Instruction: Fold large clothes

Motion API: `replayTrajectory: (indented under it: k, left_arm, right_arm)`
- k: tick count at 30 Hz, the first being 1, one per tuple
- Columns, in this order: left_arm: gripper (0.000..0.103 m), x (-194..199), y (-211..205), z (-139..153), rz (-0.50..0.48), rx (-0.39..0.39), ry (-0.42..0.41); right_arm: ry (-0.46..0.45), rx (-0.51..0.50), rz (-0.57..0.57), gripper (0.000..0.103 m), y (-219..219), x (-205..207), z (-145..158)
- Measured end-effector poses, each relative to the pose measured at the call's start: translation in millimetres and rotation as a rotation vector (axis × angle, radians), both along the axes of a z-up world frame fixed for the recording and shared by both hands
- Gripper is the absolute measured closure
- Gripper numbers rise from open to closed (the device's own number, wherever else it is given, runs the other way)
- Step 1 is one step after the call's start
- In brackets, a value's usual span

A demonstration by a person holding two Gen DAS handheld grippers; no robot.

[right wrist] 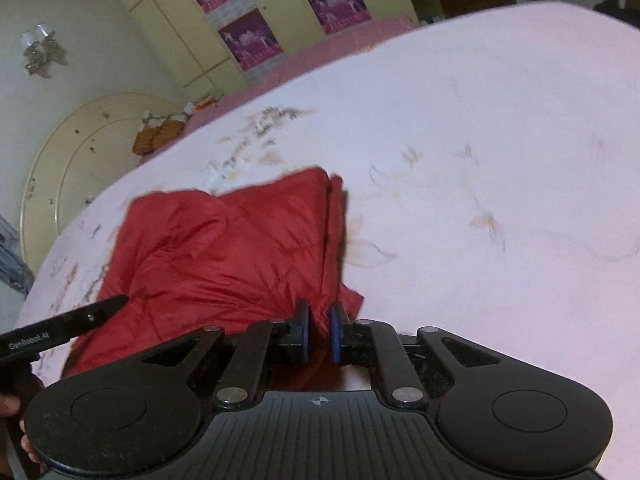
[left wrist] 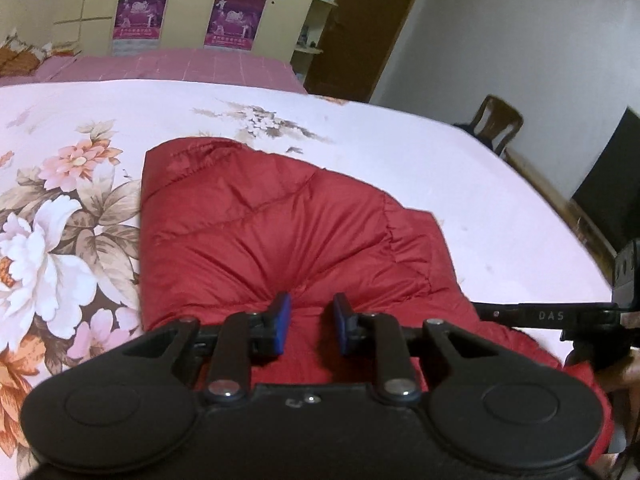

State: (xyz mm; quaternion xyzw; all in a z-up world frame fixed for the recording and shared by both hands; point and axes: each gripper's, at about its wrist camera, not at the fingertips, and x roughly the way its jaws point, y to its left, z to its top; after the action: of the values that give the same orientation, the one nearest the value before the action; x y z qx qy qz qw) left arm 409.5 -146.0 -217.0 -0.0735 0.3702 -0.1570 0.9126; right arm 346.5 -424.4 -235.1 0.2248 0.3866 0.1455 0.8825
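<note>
A red quilted jacket (left wrist: 260, 232) lies partly folded on the bed's floral sheet (left wrist: 400, 152). My left gripper (left wrist: 312, 305) is at the jacket's near edge. Its blue pads (left wrist: 283, 314) pinch a bunch of red fabric, and creases fan out from the grip. In the right wrist view the jacket (right wrist: 224, 248) lies left of centre, a folded edge running down its right side. My right gripper (right wrist: 319, 313) is shut on the jacket's near right corner, with cloth between its narrow-set pads. The left gripper's black body (right wrist: 64, 326) reaches in over the jacket's left part.
The pale sheet (right wrist: 480, 160) spreads wide to the right of the jacket. A wooden chair (left wrist: 496, 124) and a dark panel (left wrist: 612, 192) stand past the bed's right edge. Wardrobe doors with purple posters (left wrist: 180, 12) are behind. A round board (right wrist: 80, 160) leans on the wall.
</note>
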Motion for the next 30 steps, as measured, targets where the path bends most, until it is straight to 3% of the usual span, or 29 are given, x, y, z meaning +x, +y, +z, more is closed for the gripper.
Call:
replayTrajectory:
  k: [6, 7, 8, 10, 11, 12, 15, 18, 24, 30]
  left_arm:
    - [0.08, -4.5, -4.4, 5.1, -0.019, 0.057, 0.007]
    - [0.079, -6.5, -5.0, 10.9, -0.018, 0.071, 0.004]
    - [0.069, -8.5, -5.1, 16.6, -0.016, 0.083, -0.005]
    - [0.063, -11.8, -3.7, 28.3, -0.003, 0.107, -0.048]
    - [0.063, -11.2, -2.7, 34.2, -0.007, 0.113, -0.07]
    - [0.063, -8.6, -2.4, 38.6, -0.008, 0.121, -0.084]
    - [0.063, 5.7, -2.2, 47.2, -0.006, 0.147, -0.107]
    - [0.063, 22.3, -2.6, 47.9, -0.008, 0.171, -0.109]
    - [0.064, 56.7, -1.5, 30.2, -0.011, 0.149, -0.057]
    - [0.064, 80.8, -6.3, 9.6, -0.046, 0.144, -0.019]
  right_arm:
    - [0.004, -0.003, 0.002, 0.093, -0.6, -1.0, 3.6]
    - [0.004, -0.011, -0.002, 0.093, -2.3, -2.5, 10.0]
    - [-0.005, -0.017, -0.007, 0.092, -5.1, -4.8, 17.9]
    - [-0.058, -0.024, -0.014, 0.071, -7.1, -8.8, 38.1]
    - [-0.092, -0.034, -0.023, 0.045, -6.3, -9.8, 47.4]
    - [-0.138, -0.043, -0.018, 0.043, -2.5, -9.0, 59.7]
    - [-0.18, -0.053, 0.047, 0.044, 21.9, 10.9, 83.3]
    - [-0.185, -0.122, 0.138, 0.066, 62.2, 37.2, 94.5]
    - [-0.119, -0.21, 0.185, 0.066, 107.1, 78.2, 73.1]
    - [-0.062, -0.206, 0.147, 0.066, 95.2, 90.7, 35.1]
